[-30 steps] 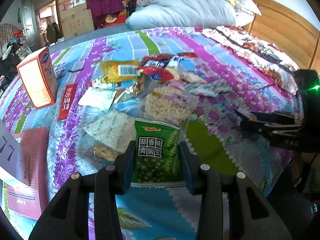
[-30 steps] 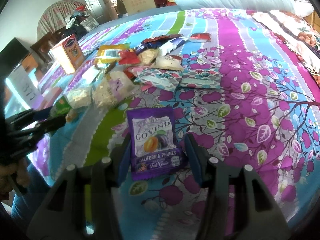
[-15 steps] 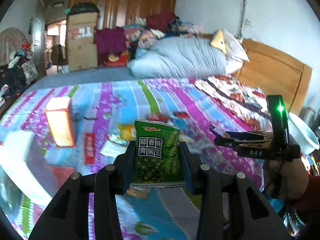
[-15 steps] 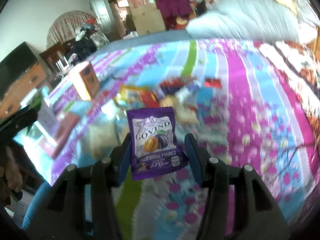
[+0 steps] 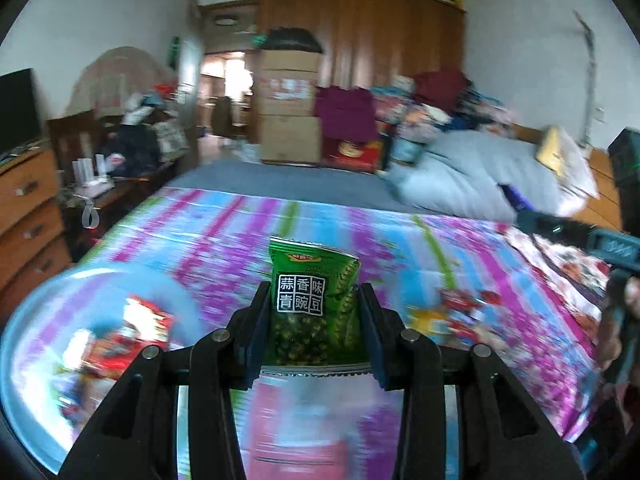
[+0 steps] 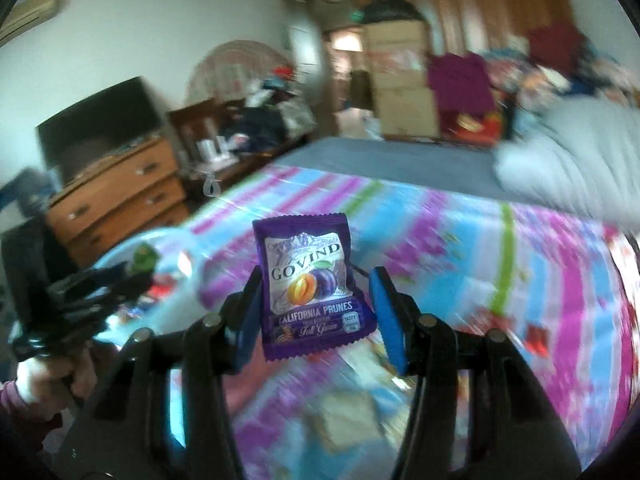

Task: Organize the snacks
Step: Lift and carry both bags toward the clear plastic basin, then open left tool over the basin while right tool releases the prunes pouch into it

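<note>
behind everything you have a cluttered bedroom: a wooden wardrobe (image 5: pixel 400 36) along the far wall, stacked cardboard boxes (image 5: pixel 290 108) in front of it, a wooden dresser (image 6: pixel 116 196) with a dark television (image 6: pixel 96 124) on the left, and a grey duvet (image 5: pixel 452 188) heaped at the far right of the bed. the bed (image 5: pixel 224 232) carries a striped floral sheet in purple, blue and green, and most of it is smeared by motion blur.

your left tool (image 5: pixel 314 334) is pinching a green pea packet (image 5: pixel 314 304) by its lower half; the packet stands upright between the blue pads, raised above the sheet. just left of it, near you, sits a pale blue bowl (image 5: pixel 48 304) with blurred red and white packets inside. more loose snacks (image 5: pixel 460 320) lie on the sheet to the right, too blurred to name.

your right tool (image 6: pixel 320 316) holds a purple prune packet (image 6: pixel 312 288) upright above the bed. its left pad presses the packet's edge, while the right pad seems to stand slightly off the wrapper, so you cannot tell how firmly it is clamped. in that view the other tool and its hand (image 6: pixel 76 376) show at the left edge, over the bowl.
</note>
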Demonstrator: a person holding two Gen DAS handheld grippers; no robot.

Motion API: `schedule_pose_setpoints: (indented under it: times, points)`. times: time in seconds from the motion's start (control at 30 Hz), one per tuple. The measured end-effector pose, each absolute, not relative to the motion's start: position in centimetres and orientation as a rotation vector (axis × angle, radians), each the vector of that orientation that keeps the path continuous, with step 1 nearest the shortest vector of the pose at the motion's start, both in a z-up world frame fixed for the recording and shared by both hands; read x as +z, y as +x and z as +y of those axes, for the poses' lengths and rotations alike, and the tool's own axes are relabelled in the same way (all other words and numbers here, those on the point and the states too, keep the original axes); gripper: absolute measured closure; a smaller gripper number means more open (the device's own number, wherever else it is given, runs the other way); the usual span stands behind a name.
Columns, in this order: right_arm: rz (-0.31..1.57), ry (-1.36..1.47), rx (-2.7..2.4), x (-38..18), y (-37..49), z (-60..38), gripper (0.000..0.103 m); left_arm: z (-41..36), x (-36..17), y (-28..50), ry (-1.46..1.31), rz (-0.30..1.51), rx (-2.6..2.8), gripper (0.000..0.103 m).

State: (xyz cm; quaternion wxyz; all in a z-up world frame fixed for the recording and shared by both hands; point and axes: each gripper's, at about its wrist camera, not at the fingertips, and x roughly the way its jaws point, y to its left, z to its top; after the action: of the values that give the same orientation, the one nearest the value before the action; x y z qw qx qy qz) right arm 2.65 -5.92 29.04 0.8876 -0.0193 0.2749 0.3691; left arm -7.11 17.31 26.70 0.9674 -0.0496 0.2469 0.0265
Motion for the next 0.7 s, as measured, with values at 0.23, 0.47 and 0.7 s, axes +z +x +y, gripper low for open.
schedule_pose_setpoints:
  times: [0.23, 0.47, 0.7]
  points:
    - [0.6, -0.091, 0.954, 31.0, 2.9, 5.5, 0.051, 27.9, 27.6, -6.5, -0.106, 0.567, 0.21, 0.06]
    - [0.735, -0.139, 1.076, 29.7, 3.3, 14.5, 0.051, 34.5, 26.6, -6.7, -0.179, 0.624, 0.302, 0.06]
    - [0.867, -0.175, 1.121, 27.5, 3.2, 19.8, 0.051, 37.1, 23.8, -6.8, -0.215, 0.729, 0.315, 0.06]
